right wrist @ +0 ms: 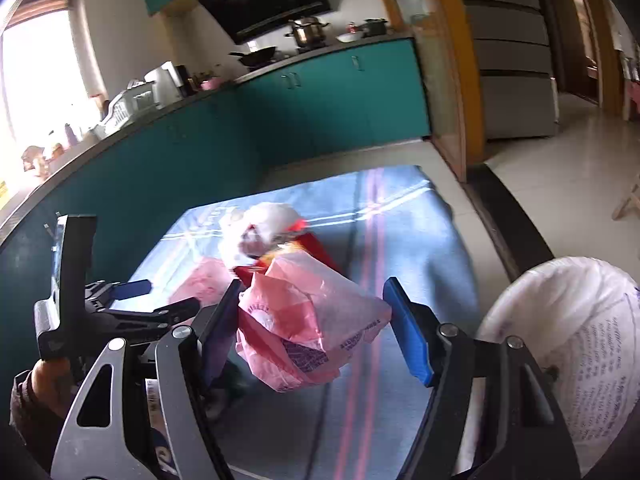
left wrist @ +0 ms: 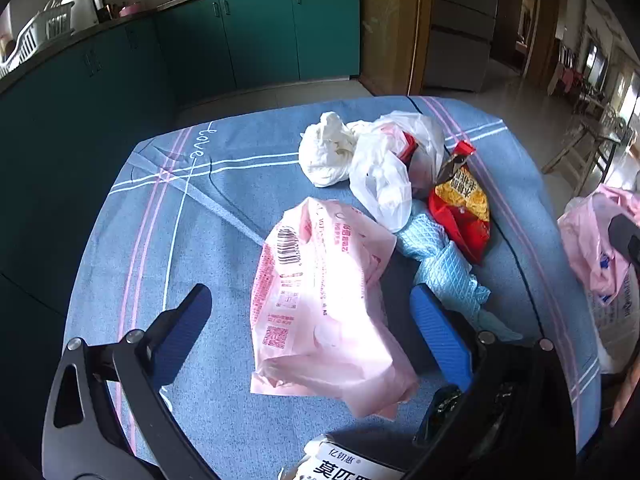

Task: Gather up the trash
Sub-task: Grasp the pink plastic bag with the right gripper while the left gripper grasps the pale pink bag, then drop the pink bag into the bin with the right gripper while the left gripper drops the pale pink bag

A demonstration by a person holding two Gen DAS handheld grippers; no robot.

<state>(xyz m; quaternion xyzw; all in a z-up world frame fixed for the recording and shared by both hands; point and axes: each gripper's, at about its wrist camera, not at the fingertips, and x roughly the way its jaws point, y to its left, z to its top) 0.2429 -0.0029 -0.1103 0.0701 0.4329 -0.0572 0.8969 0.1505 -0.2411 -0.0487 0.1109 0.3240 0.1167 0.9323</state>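
Observation:
In the left wrist view my left gripper hangs open low over the blue tablecloth. A flat pink plastic package lies between its fingers, and neither pad touches it. Behind lie a crumpled white tissue, a white plastic bag, a red and yellow snack packet and a light blue quilted wrapper. In the right wrist view my right gripper is shut on a crumpled pink plastic bag, held off the table. That pink bag also shows at the left wrist view's right edge.
A white printed sack stands open at the right, beside the table edge. A white packet with printed characters lies under the left gripper. Teal kitchen cabinets run behind the table. A hand holds the left gripper.

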